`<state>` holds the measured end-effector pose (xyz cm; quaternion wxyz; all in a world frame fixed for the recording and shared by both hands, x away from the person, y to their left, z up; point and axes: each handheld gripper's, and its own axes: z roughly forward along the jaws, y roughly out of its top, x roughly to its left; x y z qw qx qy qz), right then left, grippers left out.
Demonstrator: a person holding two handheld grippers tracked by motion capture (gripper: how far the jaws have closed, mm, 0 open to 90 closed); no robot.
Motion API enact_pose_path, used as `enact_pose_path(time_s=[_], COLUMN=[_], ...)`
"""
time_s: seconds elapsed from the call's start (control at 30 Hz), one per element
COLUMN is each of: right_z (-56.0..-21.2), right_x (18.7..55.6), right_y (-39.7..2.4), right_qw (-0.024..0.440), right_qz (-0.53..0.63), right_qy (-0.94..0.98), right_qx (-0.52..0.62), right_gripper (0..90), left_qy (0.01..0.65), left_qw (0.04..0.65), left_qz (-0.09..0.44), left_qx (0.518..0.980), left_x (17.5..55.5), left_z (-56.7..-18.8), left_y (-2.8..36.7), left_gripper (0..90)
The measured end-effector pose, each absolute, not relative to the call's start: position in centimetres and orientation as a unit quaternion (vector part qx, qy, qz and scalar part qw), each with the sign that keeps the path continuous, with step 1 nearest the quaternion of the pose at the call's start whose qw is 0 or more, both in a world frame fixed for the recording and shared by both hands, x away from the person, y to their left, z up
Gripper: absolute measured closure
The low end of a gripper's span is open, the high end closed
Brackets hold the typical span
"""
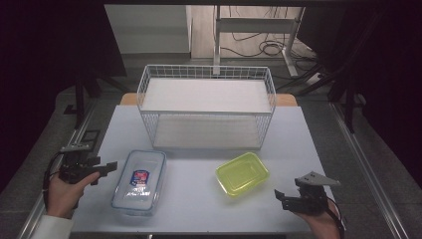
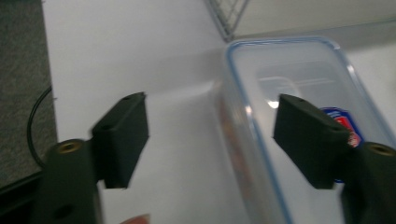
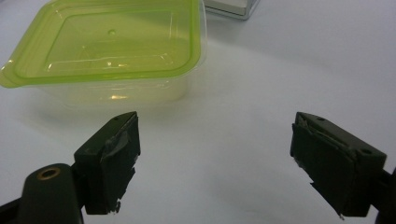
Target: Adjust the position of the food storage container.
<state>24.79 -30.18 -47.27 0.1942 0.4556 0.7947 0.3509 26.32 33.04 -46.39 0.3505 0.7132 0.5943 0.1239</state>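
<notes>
White table [image 1: 199, 199], wire rack [image 1: 206, 107] at frame centre holds nothing. My left gripper [image 1: 105, 168], jaws wide, nears clear container [image 1: 139, 181] lower left; right gripper [image 1: 282, 197], wide, short of green container [image 1: 243, 174] lower right. Nothing grasped yet; I judge the work barely begun.

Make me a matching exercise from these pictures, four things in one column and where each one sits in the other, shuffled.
1. clear lidded container
2. green lidded container
3. wire rack
4. right gripper

A. far middle of the table
B. near right, jaws apart, holding nothing
C. near left, beside the left gripper
D. right of centre, in front of the rack

Pairs: 1-C, 2-D, 3-A, 4-B
</notes>
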Motion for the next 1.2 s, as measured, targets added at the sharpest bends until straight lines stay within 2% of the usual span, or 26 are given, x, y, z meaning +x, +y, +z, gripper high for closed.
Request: enact_pose_path(time_s=[0.03,0.17,0.27,0.6,0.67,1.2], right_z=[-47.3,-47.3,-47.4,-47.2,-47.2,-47.3], right_x=[24.8,24.9,24.9,24.8,24.8,24.9], right_y=[-30.2,-30.3,-30.3,-30.5,-30.5,-30.3], right_qw=[0.195,0.195,0.195,0.197,0.198,0.196], right_qz=[0.35,0.35,0.347,0.346,0.346,0.345], right_qy=[0.795,0.794,0.796,0.795,0.795,0.798], right_qx=[0.456,0.457,0.457,0.458,0.457,0.454], right_gripper=[16.1,16.1,16.2,16.2,16.2,16.2], left_qy=[0.596,0.589,0.579,0.553,0.554,0.507], left_qw=[0.345,0.328,0.319,0.308,0.295,0.303], left_qz=[0.122,0.104,0.094,0.057,0.066,0.043], left_qx=[0.715,0.731,0.744,0.772,0.776,0.805], left_x=[26.6,28.0,28.9,31.8,32.1,33.2], left_z=[-46.6,-47.3,-47.6,-48.6,-48.5,-48.3], left_y=[33.2,33.2,32.9,30.9,30.5,26.1], left_gripper=[36.8,71.4,88.6,90.0,90.0,90.0])
